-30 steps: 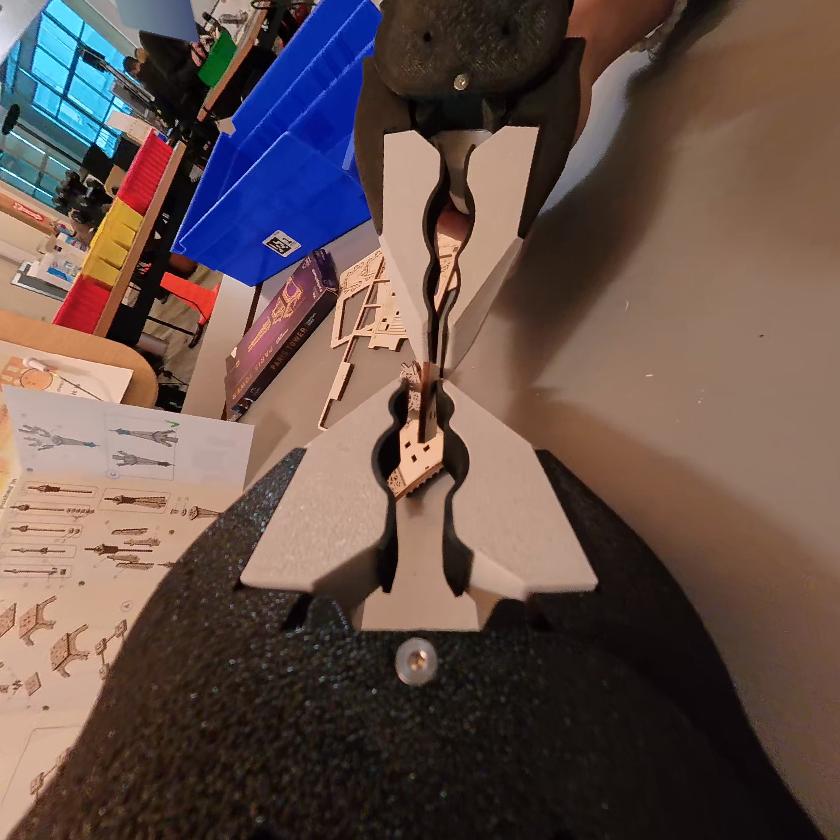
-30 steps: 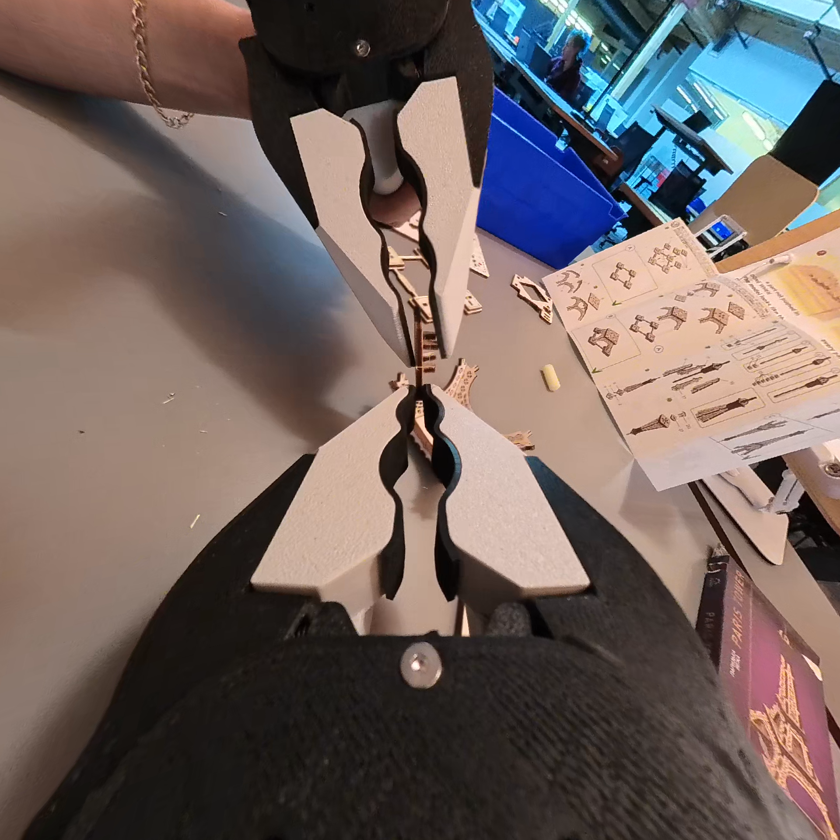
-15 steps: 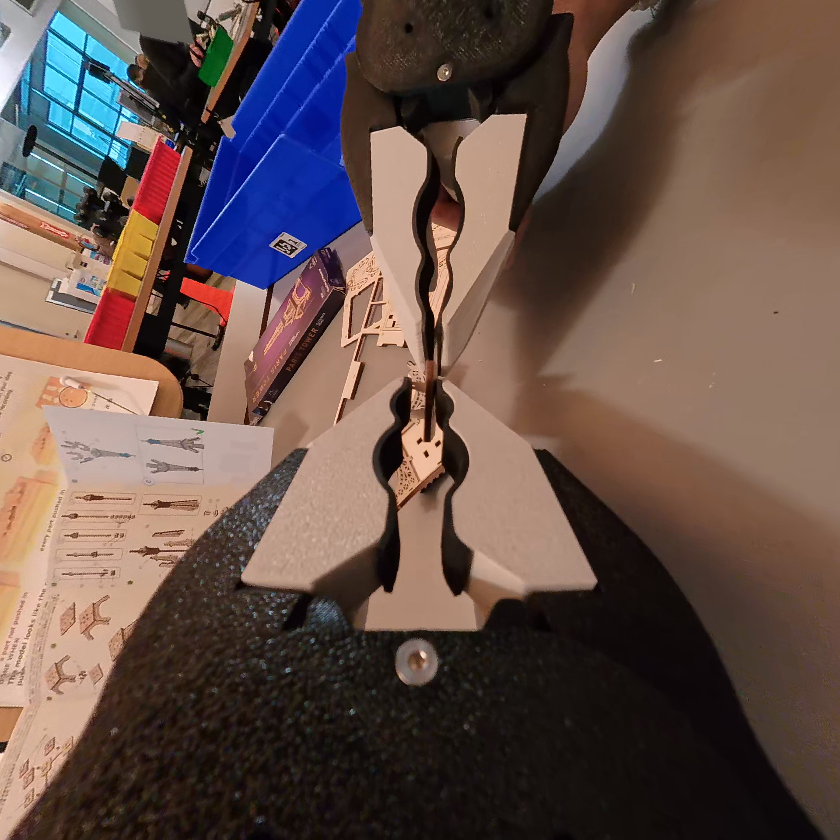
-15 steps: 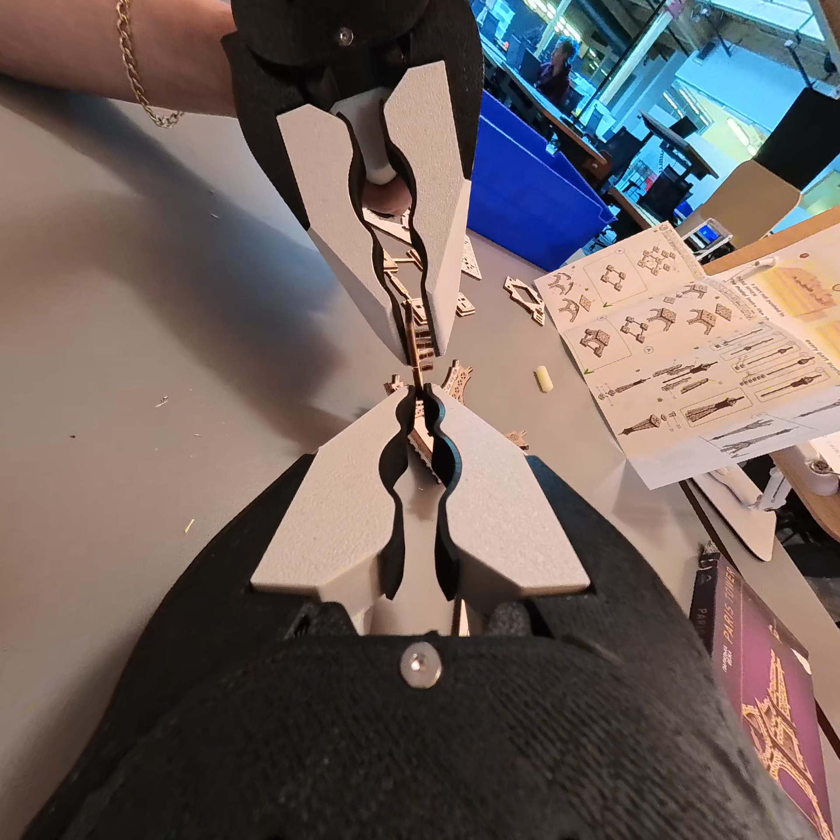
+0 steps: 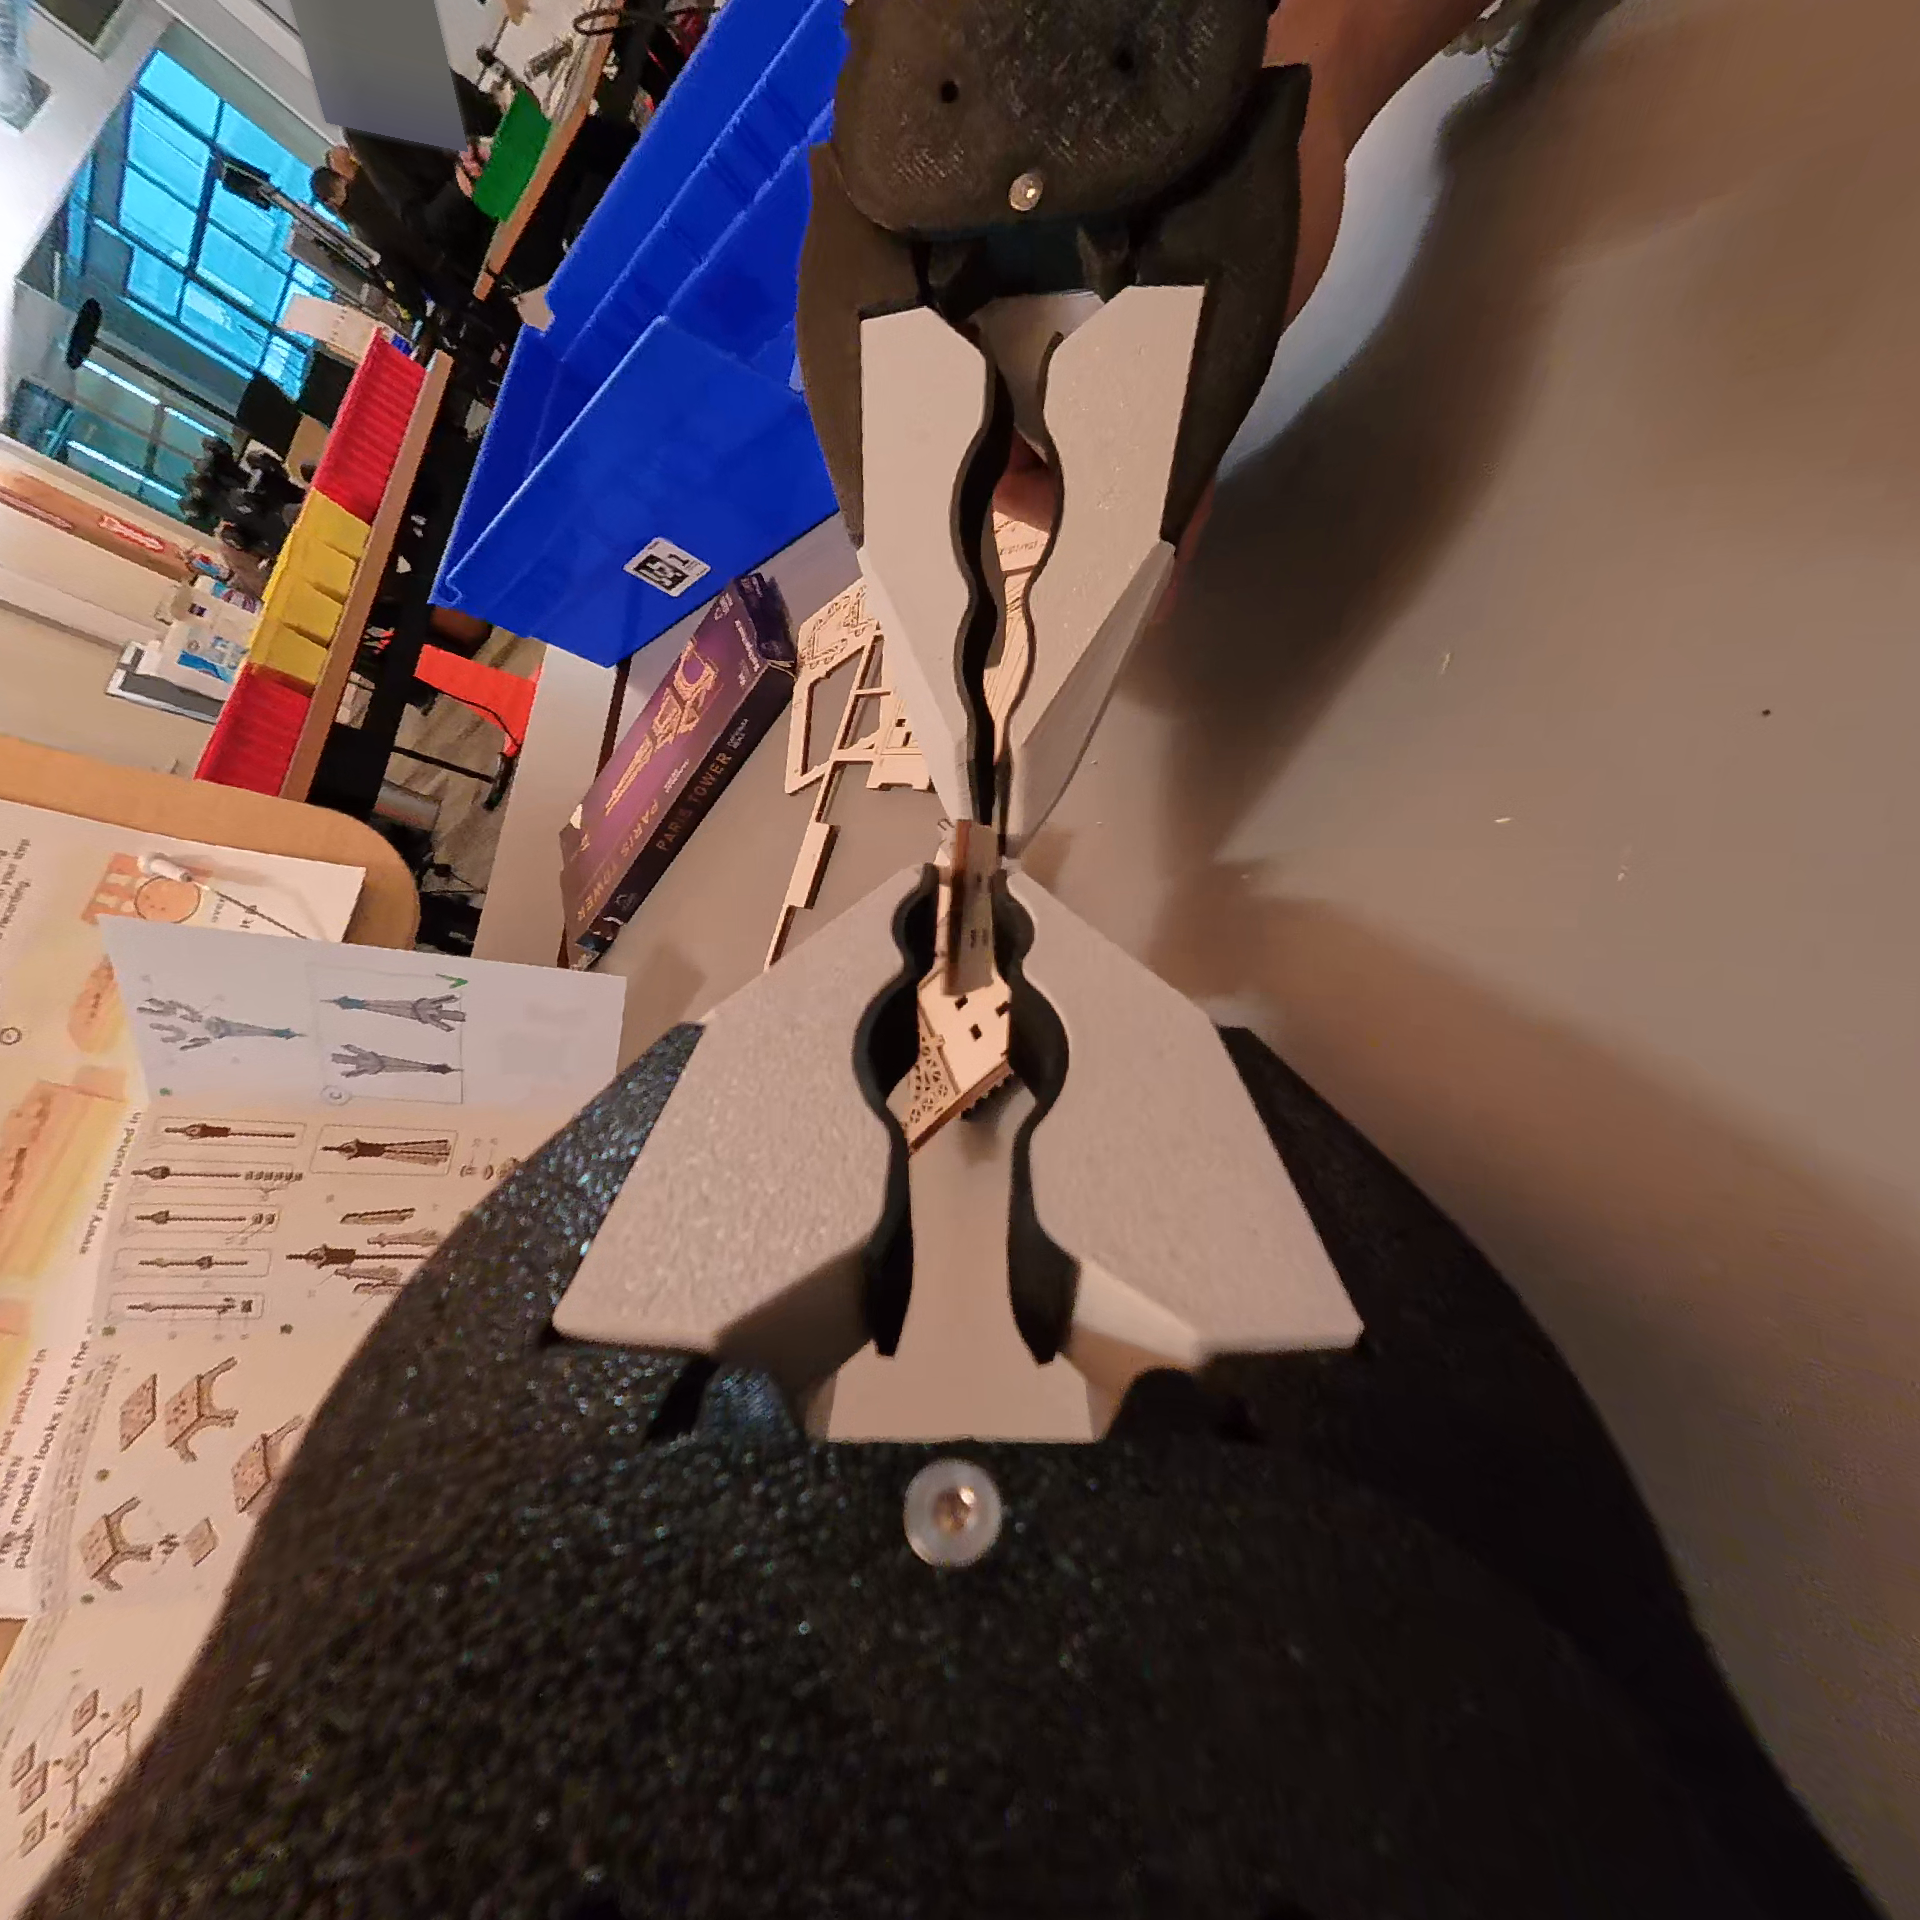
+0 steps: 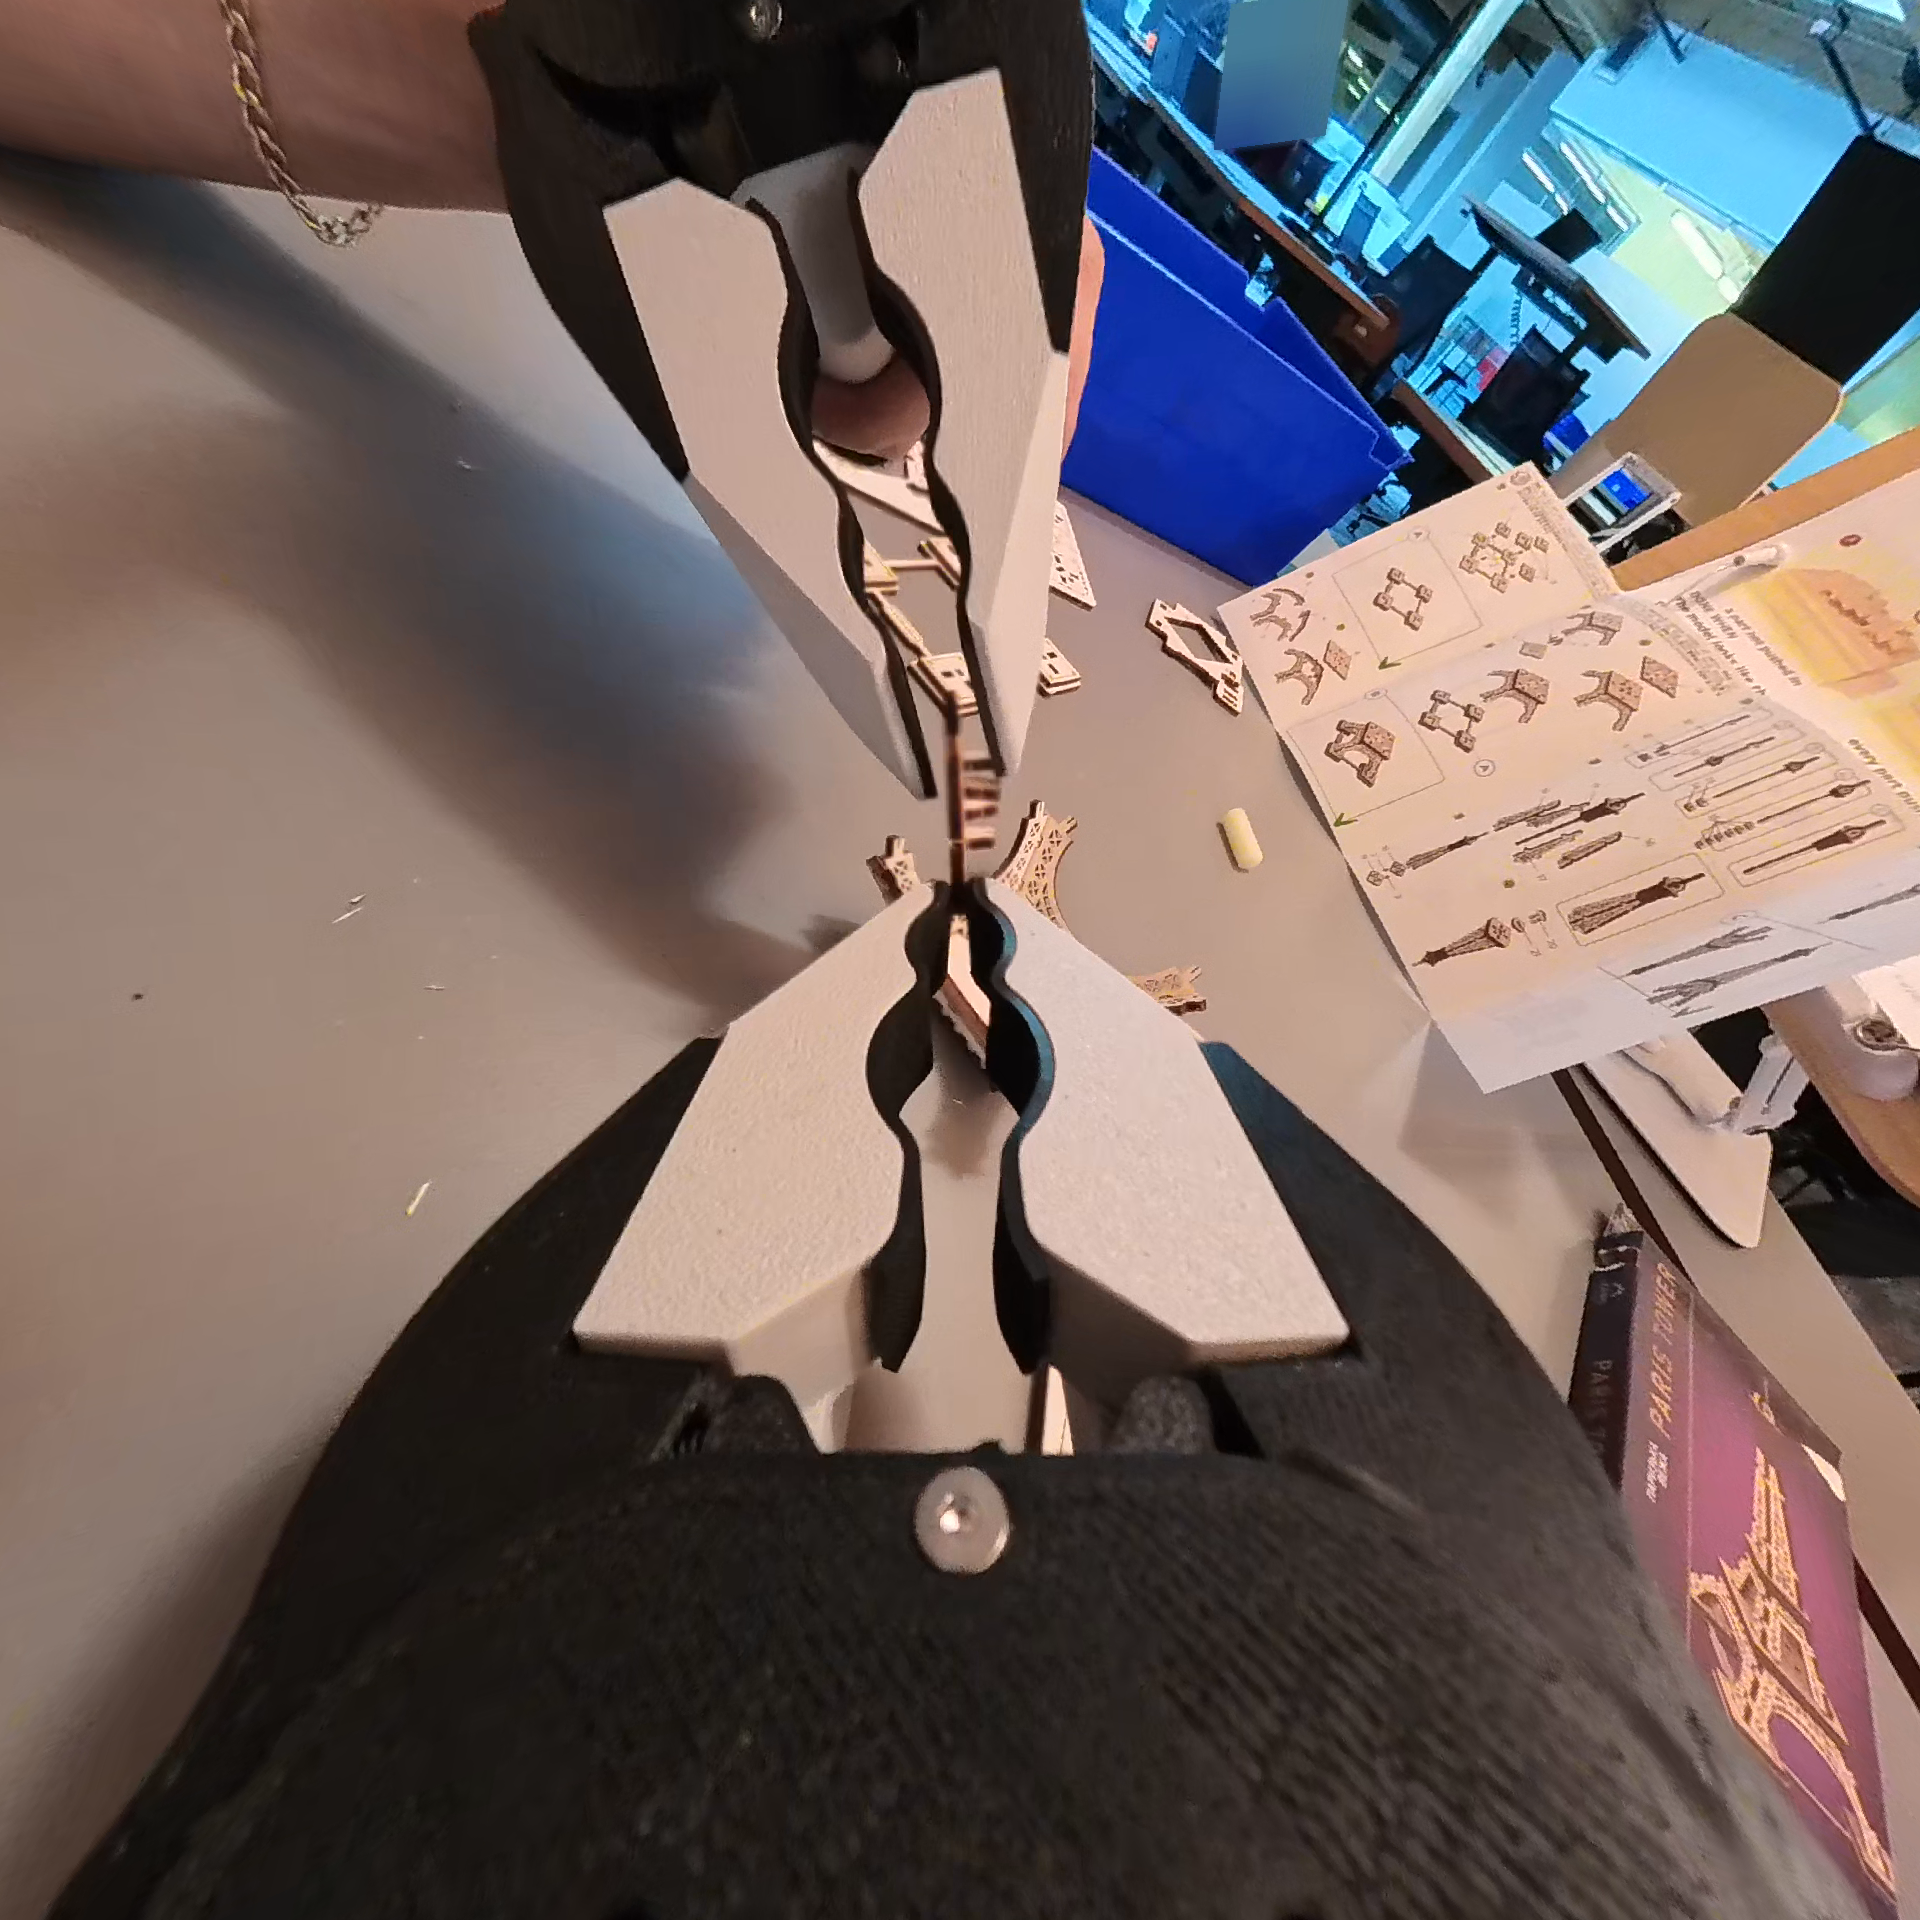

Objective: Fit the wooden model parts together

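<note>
Claws meet tip to tip above the grey worktop (image 6: pixel 312 727), and that nose-to-nose pose looks chosen so the two thin parts can slide together edge on. Your left claw (image 5: pixel 961 883) is clenched on a pale lattice piece (image 5: pixel 961 1049), whose broad slotted end lies back between its fingers. Your right claw (image 6: pixel 961 899) pinches a narrow strip (image 6: pixel 968 800) that stands upright out of its tips, reaching toward the other claw, so each part is braced against the push. Held thin-side on, both pieces seem set for a slot joint, though that is a judgement. You cannot see the joint itself: the fingertips cover where the parts meet, and whether the strip is seated or only touching is unclear. Loose wooden pieces (image 6: pixel 1195 655) lie on the worktop beyond, near the instruction sheet (image 6: pixel 1558 779), with the purple kit box (image 5: pixel 675 769) at the edge beside a blue bin (image 5: pixel 644 436). Motion blur softens the strip, and how far each part runs back inside its claw is hidden
</note>
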